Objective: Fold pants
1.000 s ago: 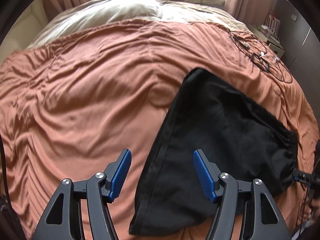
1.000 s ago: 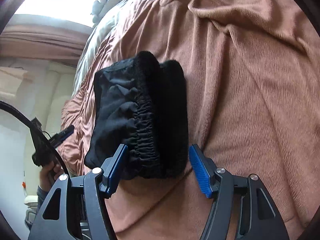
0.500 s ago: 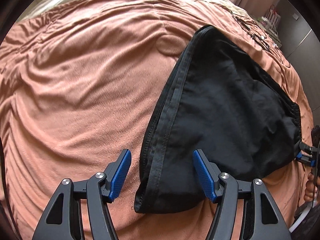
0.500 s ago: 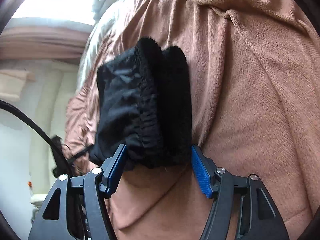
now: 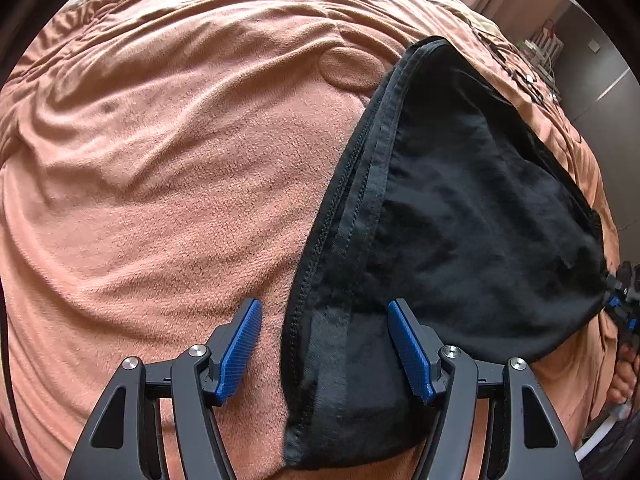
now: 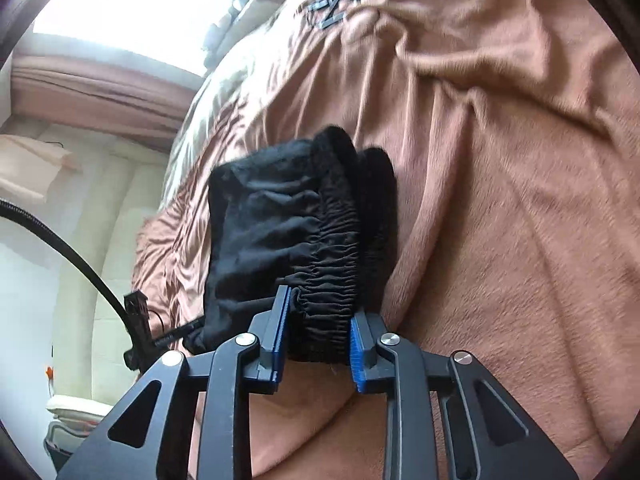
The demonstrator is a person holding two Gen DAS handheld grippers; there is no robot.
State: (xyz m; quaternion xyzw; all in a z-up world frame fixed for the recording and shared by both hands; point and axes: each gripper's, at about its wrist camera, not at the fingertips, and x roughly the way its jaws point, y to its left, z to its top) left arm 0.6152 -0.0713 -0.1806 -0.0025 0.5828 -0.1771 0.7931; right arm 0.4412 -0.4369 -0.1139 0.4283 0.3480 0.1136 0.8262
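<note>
Black pants (image 5: 460, 208) lie folded on a rust-coloured blanket (image 5: 180, 160). My left gripper (image 5: 323, 308) is open and points steeply down, its blue pads straddling the stitched hem end without pressing on it. In the right wrist view the gathered elastic waistband of the pants (image 6: 328, 264) sits between the pads of my right gripper (image 6: 318, 308). Those jaws are closing and the pads press on the waistband from both sides. The right gripper (image 5: 622, 300) also shows at the far right edge of the left wrist view, at the waistband.
The blanket (image 6: 500, 200) is rumpled into ridges across the whole bed. A tangle of cables and small parts (image 5: 528, 80) lies on it beyond the pants. A black cable (image 6: 60, 248) arcs past the bed's side, and pillows lie at the bed's far end.
My left gripper has come down closer to the pants' hem end, still open. The right jaws have gone from wide apart to pinching the waistband.
</note>
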